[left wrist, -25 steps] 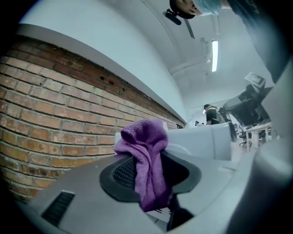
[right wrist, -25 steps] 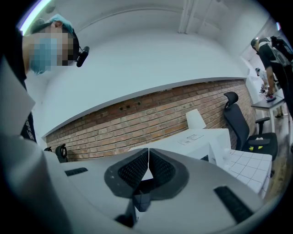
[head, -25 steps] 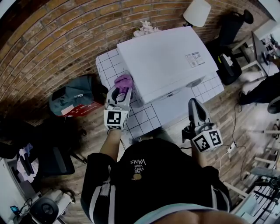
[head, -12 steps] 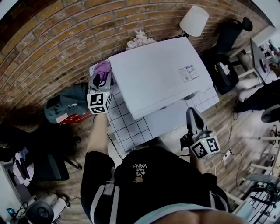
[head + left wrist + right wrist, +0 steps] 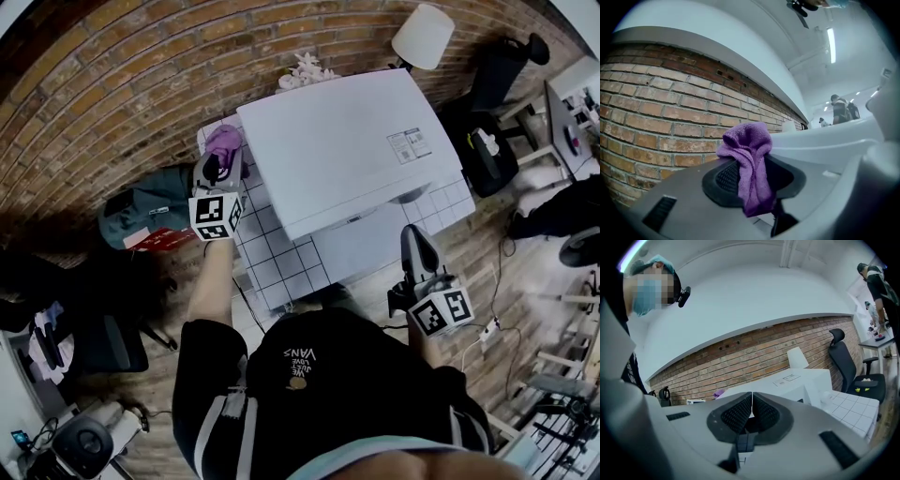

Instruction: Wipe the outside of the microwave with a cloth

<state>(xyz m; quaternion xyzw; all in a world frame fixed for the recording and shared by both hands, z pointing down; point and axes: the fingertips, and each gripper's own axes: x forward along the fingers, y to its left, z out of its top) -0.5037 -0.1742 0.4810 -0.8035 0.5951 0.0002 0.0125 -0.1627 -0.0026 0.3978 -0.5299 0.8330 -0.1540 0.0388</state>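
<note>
The white microwave point(image 5: 347, 141) stands on a white tiled table point(image 5: 277, 272) against the brick wall. My left gripper point(image 5: 222, 167) is shut on a purple cloth point(image 5: 225, 142), held at the microwave's left side near its back corner. In the left gripper view the purple cloth point(image 5: 751, 164) hangs between the jaws, with the microwave's white side point(image 5: 834, 140) to the right. My right gripper point(image 5: 417, 248) is shut on nothing and hangs in front of the microwave, off the table's front edge. In the right gripper view the microwave point(image 5: 787, 383) lies beyond the jaws.
A white lamp point(image 5: 424, 36) and a small pale plant point(image 5: 305, 70) stand behind the microwave. A grey-green bag point(image 5: 145, 211) lies on the floor to the left. A black office chair point(image 5: 497, 66) stands at the right. Cables run across the wooden floor.
My left gripper carried the purple cloth from the microwave's front left corner back along its left side toward the wall. The right gripper has stayed about where it was.
</note>
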